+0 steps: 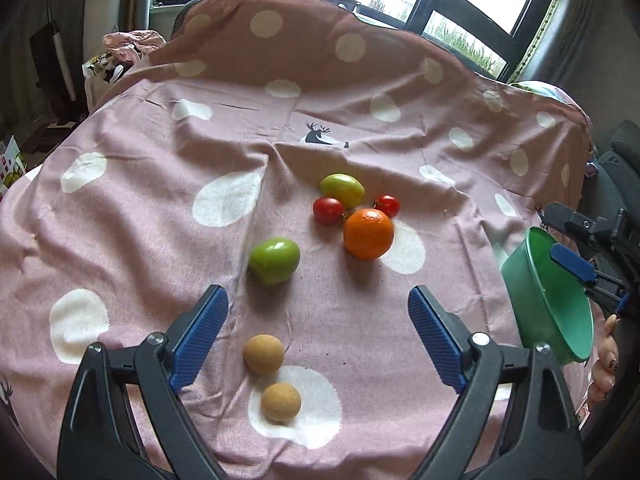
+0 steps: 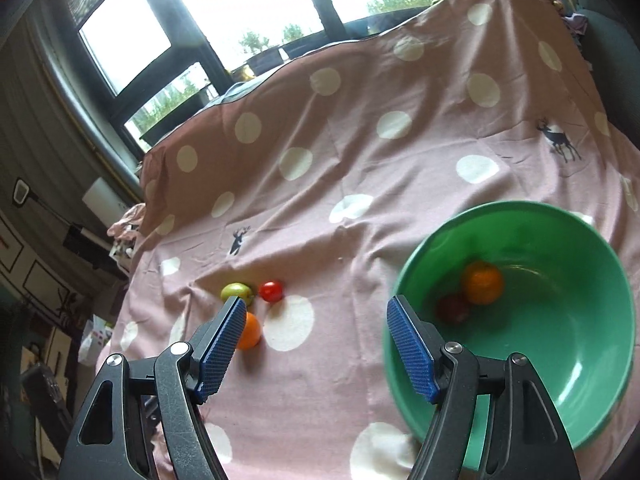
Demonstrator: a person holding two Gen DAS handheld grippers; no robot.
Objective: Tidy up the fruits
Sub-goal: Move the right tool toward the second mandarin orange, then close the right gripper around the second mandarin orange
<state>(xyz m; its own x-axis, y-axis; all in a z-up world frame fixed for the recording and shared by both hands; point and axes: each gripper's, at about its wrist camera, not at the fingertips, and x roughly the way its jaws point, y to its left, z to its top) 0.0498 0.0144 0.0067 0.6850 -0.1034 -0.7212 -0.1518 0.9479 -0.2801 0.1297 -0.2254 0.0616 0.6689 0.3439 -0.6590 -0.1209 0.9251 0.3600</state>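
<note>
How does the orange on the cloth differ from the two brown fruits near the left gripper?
The orange is bright orange and clearly bigger; the two brown fruits are dull tan and small. The orange lies beyond the left gripper, the brown fruits between its open jaws. All are round and rest on the cloth.

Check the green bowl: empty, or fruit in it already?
Not empty. The right wrist view shows an orange and a dark red fruit lying side by side inside the green bowl.
</note>
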